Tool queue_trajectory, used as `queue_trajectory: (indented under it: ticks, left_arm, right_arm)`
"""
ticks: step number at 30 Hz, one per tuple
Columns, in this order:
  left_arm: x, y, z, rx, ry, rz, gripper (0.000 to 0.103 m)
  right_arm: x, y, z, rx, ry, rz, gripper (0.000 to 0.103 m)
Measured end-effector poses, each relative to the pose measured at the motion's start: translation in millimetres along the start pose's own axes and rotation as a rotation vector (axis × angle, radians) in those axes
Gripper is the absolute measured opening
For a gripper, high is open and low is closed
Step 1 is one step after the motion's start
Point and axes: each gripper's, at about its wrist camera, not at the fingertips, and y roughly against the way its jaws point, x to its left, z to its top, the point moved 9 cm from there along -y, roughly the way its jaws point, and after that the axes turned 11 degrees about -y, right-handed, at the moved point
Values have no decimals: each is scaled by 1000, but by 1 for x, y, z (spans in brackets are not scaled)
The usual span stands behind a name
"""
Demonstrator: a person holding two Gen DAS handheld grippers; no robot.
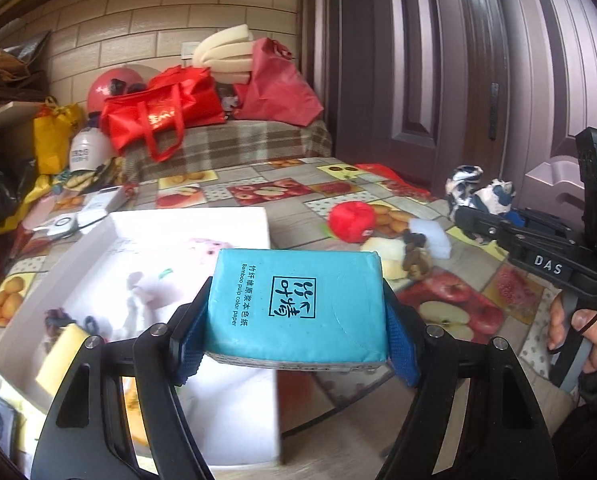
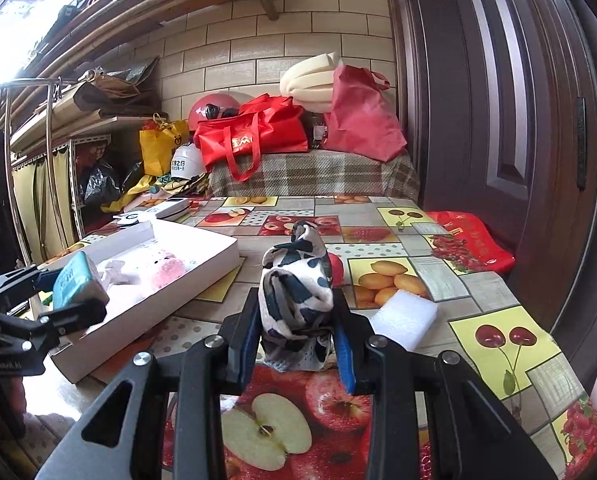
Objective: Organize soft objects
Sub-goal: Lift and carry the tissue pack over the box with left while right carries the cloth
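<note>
- Turquoise plastic-wrapped tissue pack (image 1: 298,304) printed with dark characters, clamped at both ends between the blue pads of the left gripper (image 1: 294,344); jaws spread wide, pressed on the pack.
- Held above the near right corner of a shallow white cardboard box (image 1: 194,220), at 10 o'clock from the pack in the left wrist view.
- Inside the box: a pale pink plush toy (image 2: 166,270) and a yellow sponge block (image 1: 60,354) at 8 o'clock, blurred.
- Bundled white cloth with dark navy blotches (image 2: 298,300) pinched between the blue pads of the right gripper (image 2: 298,344); jaws narrowly parted, closed on the bundle, which stands upright above them.
- White foam block (image 2: 404,318) on the table just at 3 o'clock from the bundle.
- Red round plush (image 1: 352,222) at 1 o'clock from the pack, with a small heap of pale and brown soft pieces (image 1: 402,256) beside it.
- Under everything, a table with a fruit-patterned oilcloth (image 2: 498,344).
- At 12 o'clock, beyond the table: red fabric tote bags (image 2: 254,136) and cream foam slabs (image 2: 310,78) on a plaid-covered ledge.
- At 3 o'clock in the left wrist view: a hand (image 1: 586,336) on the handle of the right gripper.
</note>
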Motion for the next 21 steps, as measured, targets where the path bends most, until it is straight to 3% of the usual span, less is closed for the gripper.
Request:
queue_trajectory:
  ticks: [8, 12, 16, 21]
  left_arm:
    - [48, 9, -14, 11, 57, 98, 75]
    - [64, 13, -19, 17, 92, 150, 75]
    - [67, 14, -23, 21, 97, 157, 75]
    - [85, 12, -25, 22, 111, 191, 75]
  right_arm:
    - [13, -12, -5, 45, 6, 41, 33]
    - [33, -23, -10, 77, 27, 84, 33]
    - [58, -35, -18, 113, 57, 134, 33]
    - [96, -37, -24, 93, 136, 186, 32]
